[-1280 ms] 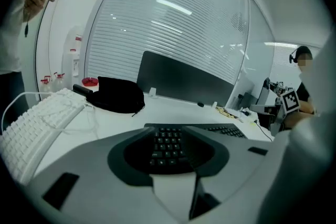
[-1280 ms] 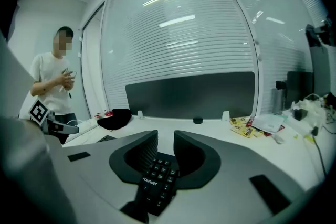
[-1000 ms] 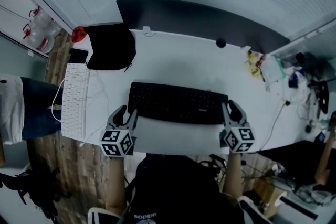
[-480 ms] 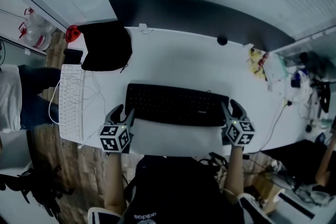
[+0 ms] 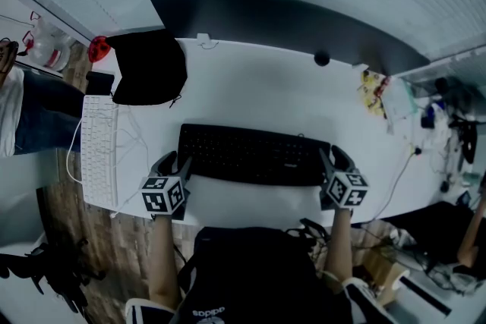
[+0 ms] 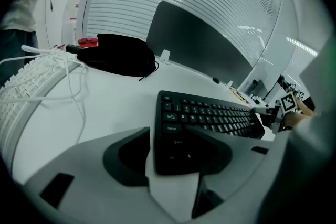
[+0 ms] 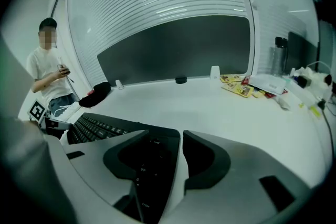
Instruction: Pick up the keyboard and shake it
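Head view: black keyboard (image 5: 250, 154) flat on worktop (image 5: 258, 91) | left gripper (image 5: 175, 163), right gripper (image 5: 334, 158): jaws wide, just been opening, keyboard's ends between them | white keyboard (image 5: 99, 152), black bag (image 5: 148, 68) at left | far-right clutter indistinct

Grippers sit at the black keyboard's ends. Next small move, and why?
Probably close both pairs of jaws. The left gripper and right gripper have just been opening, and each has an end of the black keyboard between its open jaws, unpinched. The keyboard lies flat on the white desk, so a lift needs a grip first.
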The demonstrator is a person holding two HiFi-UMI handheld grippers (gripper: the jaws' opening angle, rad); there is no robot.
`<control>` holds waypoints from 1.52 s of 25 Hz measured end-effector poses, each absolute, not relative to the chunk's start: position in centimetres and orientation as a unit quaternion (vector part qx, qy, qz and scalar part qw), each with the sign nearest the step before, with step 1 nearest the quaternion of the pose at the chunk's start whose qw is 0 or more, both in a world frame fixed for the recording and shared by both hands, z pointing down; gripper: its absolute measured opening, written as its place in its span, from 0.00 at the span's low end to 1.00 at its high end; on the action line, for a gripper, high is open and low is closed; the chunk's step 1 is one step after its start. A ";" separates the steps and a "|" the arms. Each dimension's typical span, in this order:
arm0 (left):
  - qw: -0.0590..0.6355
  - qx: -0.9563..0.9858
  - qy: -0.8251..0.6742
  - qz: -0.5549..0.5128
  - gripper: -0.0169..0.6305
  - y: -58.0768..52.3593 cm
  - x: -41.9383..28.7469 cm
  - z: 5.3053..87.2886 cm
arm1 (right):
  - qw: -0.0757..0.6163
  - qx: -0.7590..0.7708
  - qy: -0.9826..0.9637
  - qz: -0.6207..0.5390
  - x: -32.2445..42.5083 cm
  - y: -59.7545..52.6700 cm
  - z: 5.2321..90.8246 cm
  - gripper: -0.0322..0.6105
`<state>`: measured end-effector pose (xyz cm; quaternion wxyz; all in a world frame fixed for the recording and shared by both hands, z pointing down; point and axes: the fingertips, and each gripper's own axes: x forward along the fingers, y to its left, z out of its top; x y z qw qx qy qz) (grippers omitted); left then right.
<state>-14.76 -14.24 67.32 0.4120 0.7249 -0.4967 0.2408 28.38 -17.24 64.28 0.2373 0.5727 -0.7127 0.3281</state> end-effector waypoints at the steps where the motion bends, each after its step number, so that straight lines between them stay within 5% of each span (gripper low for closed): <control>1: 0.416 0.724 -0.496 0.238 0.32 -14.3 -14.7 67.4 | 0.235 0.572 -0.711 0.335 28.5 -17.2 64.6 0.32; 22: 0.443 0.721 -0.473 0.244 0.34 -14.3 -13.8 67.7 | 0.188 0.552 -0.706 0.401 27.9 -17.3 64.5 0.34; 38: 0.383 0.743 -0.511 0.201 0.34 -14.3 -13.9 65.5 | 0.171 0.565 -0.746 0.308 27.3 -18.4 59.3 0.34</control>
